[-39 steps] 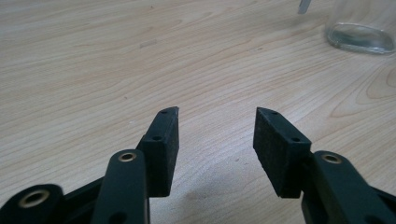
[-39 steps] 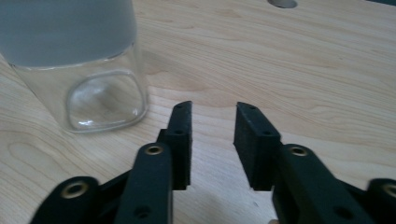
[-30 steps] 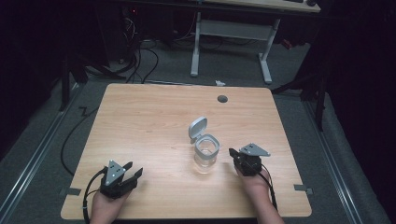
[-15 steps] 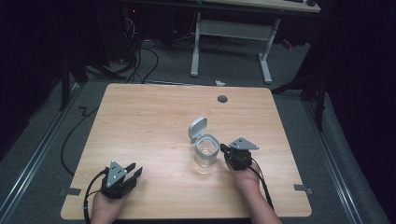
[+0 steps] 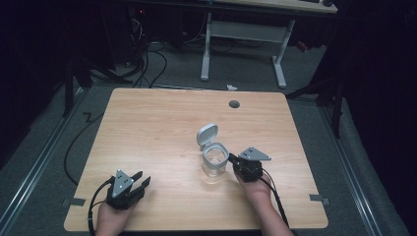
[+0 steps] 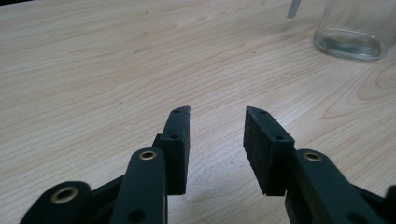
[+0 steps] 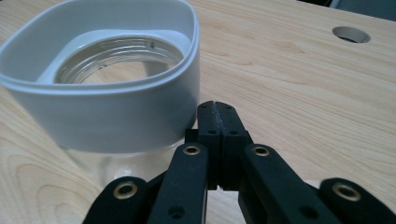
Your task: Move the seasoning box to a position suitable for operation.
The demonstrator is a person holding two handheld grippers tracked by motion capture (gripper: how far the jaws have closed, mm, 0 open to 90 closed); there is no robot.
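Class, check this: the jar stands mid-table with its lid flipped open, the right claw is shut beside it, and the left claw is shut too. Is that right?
One slip: the left claw is open. The left gripper view shows a clear gap between its jaws, with bare table showing through. The rest holds: the jar stands mid-table with its lid flipped open, and the right claw is shut beside it.

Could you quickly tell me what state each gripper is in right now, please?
Left gripper: open, holding nothing, above the bare table.
Right gripper: closed, holding nothing, right beside the jar's white collar.
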